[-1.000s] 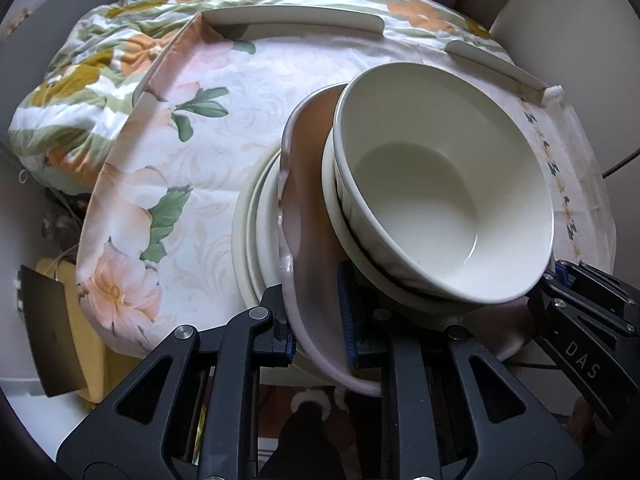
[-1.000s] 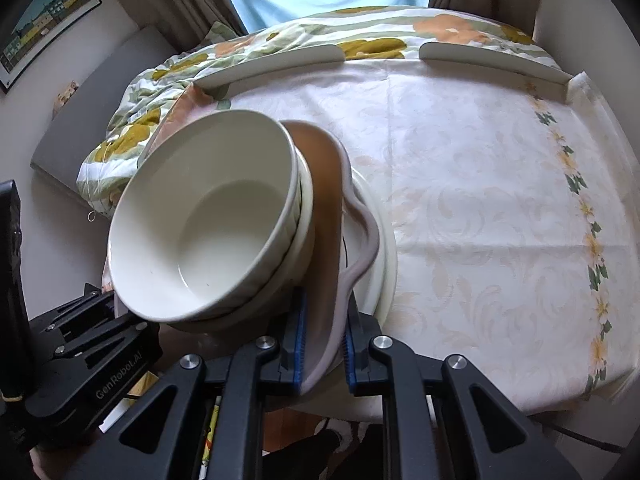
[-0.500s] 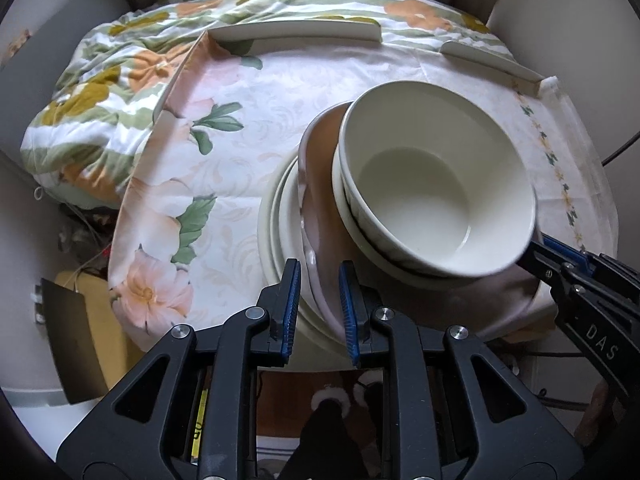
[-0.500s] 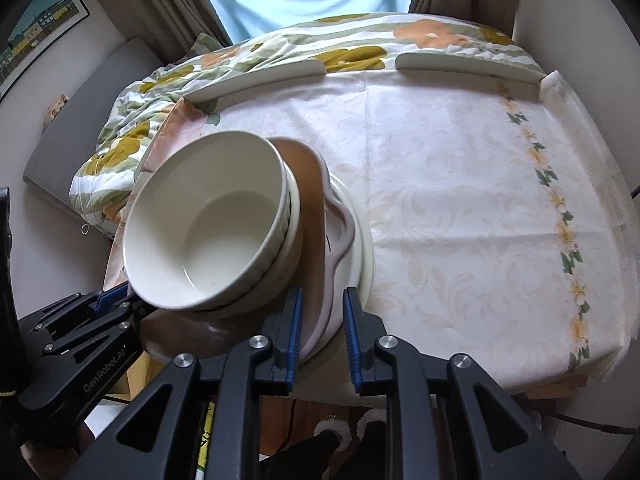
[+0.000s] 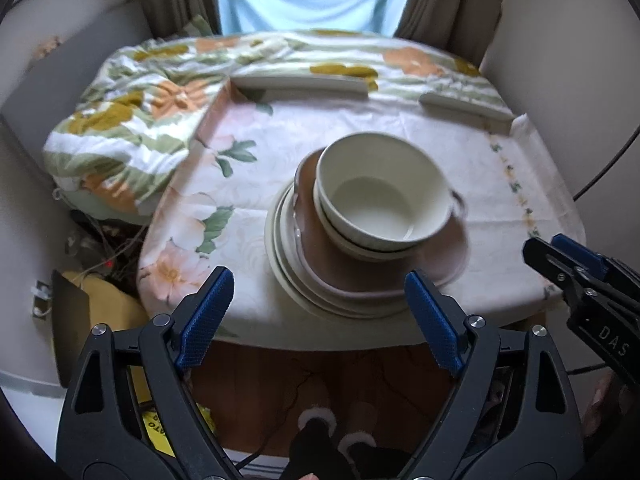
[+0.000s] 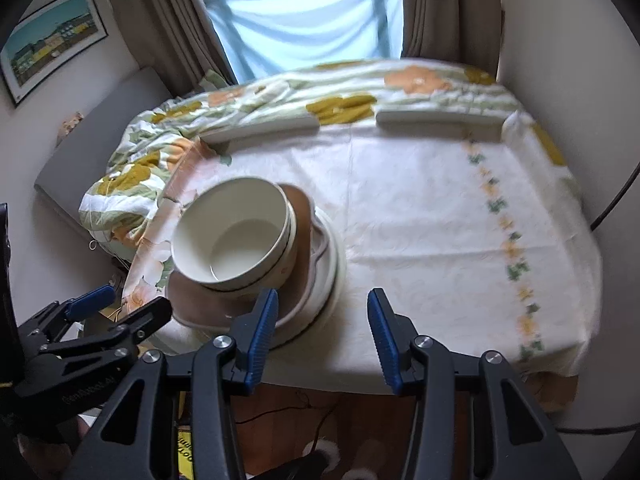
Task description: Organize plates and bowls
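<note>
Left gripper (image 5: 320, 316) spread wide at the bottom of its frame, empty, just short of the stack. Right gripper (image 6: 322, 334) also spread and empty, low centre, its left finger beside the plates (image 6: 334, 276). The stack sits mid-frame near the counter (image 6: 420, 220) edge: pale plates underneath, a brown dish (image 5: 348, 264) on them, two nested bowls (image 5: 380, 196) on top. Looks like glazed ceramic: stiff, slick, breakable, heavy together. Best pinch a rim, one piece at a time, I'd say.
</note>
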Tool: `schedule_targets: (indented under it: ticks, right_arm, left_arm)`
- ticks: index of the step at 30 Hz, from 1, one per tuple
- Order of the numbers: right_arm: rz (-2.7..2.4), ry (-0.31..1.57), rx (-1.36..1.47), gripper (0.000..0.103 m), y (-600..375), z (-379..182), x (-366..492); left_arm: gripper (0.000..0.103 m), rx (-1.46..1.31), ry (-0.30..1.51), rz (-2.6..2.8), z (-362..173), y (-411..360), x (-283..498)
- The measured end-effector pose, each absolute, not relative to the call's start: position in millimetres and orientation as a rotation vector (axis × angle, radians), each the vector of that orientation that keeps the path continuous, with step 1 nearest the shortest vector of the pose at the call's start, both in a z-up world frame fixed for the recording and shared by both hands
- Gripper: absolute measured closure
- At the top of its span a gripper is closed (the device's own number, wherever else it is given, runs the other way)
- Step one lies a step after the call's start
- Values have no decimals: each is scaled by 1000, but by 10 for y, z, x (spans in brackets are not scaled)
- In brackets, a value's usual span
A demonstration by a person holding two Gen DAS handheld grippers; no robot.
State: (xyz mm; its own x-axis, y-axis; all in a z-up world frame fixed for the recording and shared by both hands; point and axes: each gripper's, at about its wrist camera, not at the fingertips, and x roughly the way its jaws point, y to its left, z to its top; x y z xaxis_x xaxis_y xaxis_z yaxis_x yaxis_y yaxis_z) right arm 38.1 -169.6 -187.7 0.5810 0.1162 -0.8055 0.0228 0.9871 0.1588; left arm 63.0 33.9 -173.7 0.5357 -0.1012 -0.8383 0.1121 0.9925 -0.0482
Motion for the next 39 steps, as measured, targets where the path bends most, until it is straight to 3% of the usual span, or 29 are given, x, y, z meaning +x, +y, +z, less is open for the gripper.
schedule_targets:
  ticks: [7,9,10,12,14,21,39]
  right_arm:
    - [35,809,69,60,-2003,-1147,-230]
    - [13,762,60,58,-2083,-925,-398]
    - [1,747,57,52,-2113,-851,-455]
    - [-28,693,68,8,-2193,-656,-615]
    - [-49,636,79,2,-2257,-491,-746]
    - [-106,532,58,2,-2320,-182,-945]
    - [-132,465,54,2,-2354,-167,-975]
  left_arm:
    - [16,10,775,-122,-805,116,-81]
    - [7,23,692,-113,-535,73,-274]
    - [0,35,643,-103,-401,50,-377]
    - [0,58,549,-92,-180,6,-581]
    - [0,85,488,-102,-36,-39,-747]
    - [0,124,426,-109,122,-133,-944]
    - [0,71,414,-127,167,-131,-854]
